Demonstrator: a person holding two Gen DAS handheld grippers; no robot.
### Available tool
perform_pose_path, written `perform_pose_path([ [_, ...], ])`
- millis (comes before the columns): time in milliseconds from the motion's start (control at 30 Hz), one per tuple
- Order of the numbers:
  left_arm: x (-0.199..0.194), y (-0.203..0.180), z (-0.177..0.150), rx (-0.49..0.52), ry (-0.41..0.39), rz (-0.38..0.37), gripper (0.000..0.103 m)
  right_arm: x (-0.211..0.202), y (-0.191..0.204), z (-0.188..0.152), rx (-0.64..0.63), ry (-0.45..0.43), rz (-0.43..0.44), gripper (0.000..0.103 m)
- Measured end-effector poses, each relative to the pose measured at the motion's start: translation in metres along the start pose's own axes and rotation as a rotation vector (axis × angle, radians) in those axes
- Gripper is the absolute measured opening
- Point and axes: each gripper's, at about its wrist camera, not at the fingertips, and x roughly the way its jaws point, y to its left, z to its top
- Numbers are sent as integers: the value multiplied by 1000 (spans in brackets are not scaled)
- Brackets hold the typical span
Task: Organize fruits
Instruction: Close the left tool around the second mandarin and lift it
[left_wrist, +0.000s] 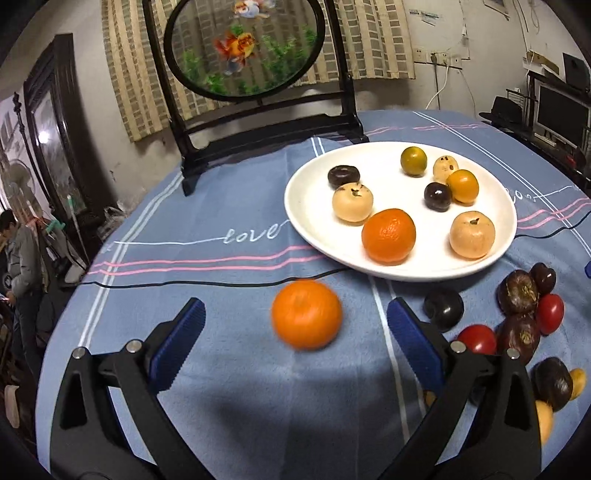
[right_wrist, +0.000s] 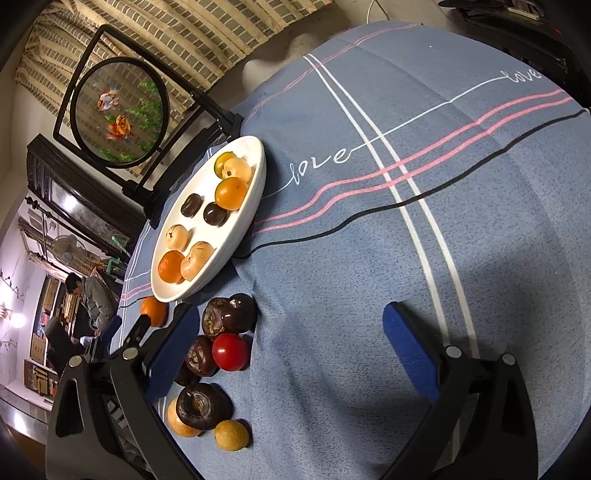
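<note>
A white plate (left_wrist: 306, 218) on the blue tablecloth holds several fruits: an orange mandarin (left_wrist: 388, 236), pale apples, dark fruits and small yellow-green ones. A loose mandarin (left_wrist: 306, 314) lies blurred on the cloth between the fingers of my left gripper (left_wrist: 295, 321), which is open and not touching it. A pile of dark fruits and red tomatoes (left_wrist: 517, 317) lies at the right. In the right wrist view my right gripper (right_wrist: 291, 332) is open and empty, with the pile (right_wrist: 221, 347) beside its left finger. The plate (right_wrist: 255, 192) and the loose mandarin (right_wrist: 154, 311) show there too.
A black-framed round goldfish screen (left_wrist: 243, 48) stands on the table behind the plate. A person (left_wrist: 22, 254) stands off the table's left side. A black hat and monitor (left_wrist: 554, 110) sit at the far right beyond the table edge.
</note>
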Motion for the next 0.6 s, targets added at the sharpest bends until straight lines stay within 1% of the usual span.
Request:
perform_pose_path([
  [67, 7, 2, 1, -11, 23, -22, 95, 0, 1, 0, -3, 0, -4, 100],
  [200, 18, 10, -2, -50, 86, -70, 80, 1, 1, 0, -3, 0, -5, 100],
  [300, 24, 14, -2, -75, 110, -80, 73, 1, 2, -1, -10, 1, -6, 100],
  [333, 25, 14, -3, -80, 116, -84, 65, 2, 3, -1, -16, 2, -7, 100],
  [367, 26, 15, -3, -82, 120, -95, 60, 3, 4, -2, -20, 2, -9, 100],
  [400, 27, 14, -3, -87, 122, -119, 52, 3, 5, -2, -26, 2, -12, 100],
  [433, 26, 14, -3, -88, 119, -133, 47, 3, 5, -2, -31, 2, -15, 100],
  [600, 23, 10, -4, -71, 117, -121, 47, 4, 8, -4, -50, 1, -14, 100],
])
